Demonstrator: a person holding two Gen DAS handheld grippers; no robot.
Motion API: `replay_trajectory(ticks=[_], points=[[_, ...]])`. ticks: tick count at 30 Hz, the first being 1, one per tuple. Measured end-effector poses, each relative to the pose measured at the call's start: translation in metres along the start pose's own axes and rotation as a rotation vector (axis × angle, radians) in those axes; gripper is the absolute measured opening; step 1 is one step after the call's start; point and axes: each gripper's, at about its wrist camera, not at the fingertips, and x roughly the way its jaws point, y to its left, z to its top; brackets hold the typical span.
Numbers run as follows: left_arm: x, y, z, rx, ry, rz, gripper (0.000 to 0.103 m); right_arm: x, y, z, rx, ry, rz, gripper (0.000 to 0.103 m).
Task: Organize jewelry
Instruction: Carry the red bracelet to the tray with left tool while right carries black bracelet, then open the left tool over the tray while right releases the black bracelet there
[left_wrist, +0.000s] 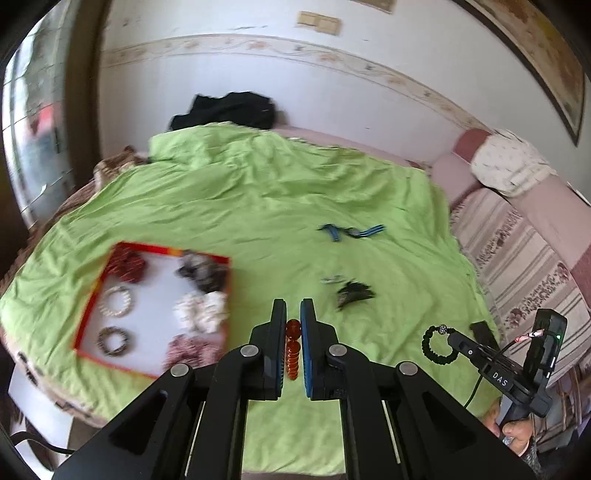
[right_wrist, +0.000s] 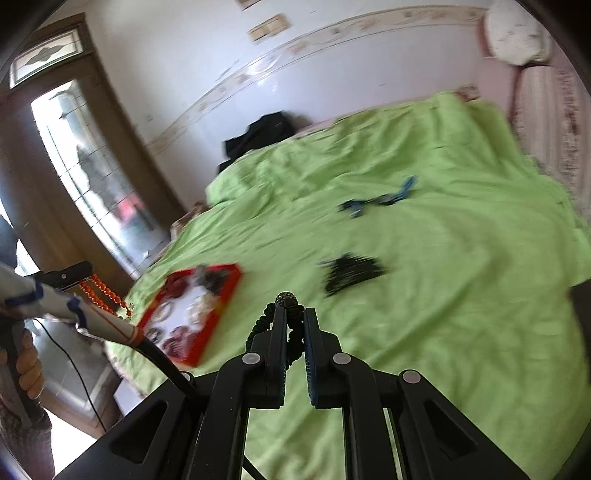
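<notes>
Left wrist view first: the left tool (left_wrist: 293, 332) is pinching an orange bead bracelet (left_wrist: 292, 350) between its pads, up over the green bedspread (left_wrist: 240, 206). The red-rimmed tray (left_wrist: 92, 306) with scrunchies and bracelets sits just off to its left, a black hair clip (left_wrist: 354, 293) ahead and right, blue clips (left_wrist: 351, 230) further ahead. Far right, the other tool carries a black bead bracelet (left_wrist: 437, 343). Right wrist view: the right tool (right_wrist: 293, 325) is clamped on that black bracelet (right_wrist: 282, 302), sparkly bead on top; tray (right_wrist: 225, 314) ahead-left, hair clip (right_wrist: 351, 275) ahead. My worry — the orange strand hangs loose, so it could swing and snag the tray rim or slip from the pads. Both tools heading for one tray could also bump. Everything's pretty blurry though.
</notes>
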Motion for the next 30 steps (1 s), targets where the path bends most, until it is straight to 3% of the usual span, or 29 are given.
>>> replay_trajectory(ticks=[7,14,22,30], points=[[-0.001,0.091,-0.005,-0.070,0.028,0.104,0.007,0.057,0.064,-0.007,-0.079,0.136,0.063,0.009],[0.041,0.170,-0.010,-0.163,0.081,0.098,0.007,0.114,0.117,0.002,-0.169,0.257,0.063,0.009],[0.128,0.212,0.017,-0.164,0.157,0.057,0.007,0.206,0.177,0.000,-0.164,0.366,0.128,0.009],[0.207,0.234,0.045,-0.123,0.224,0.083,0.007,0.291,0.230,-0.026,-0.218,0.480,0.180,0.009]])
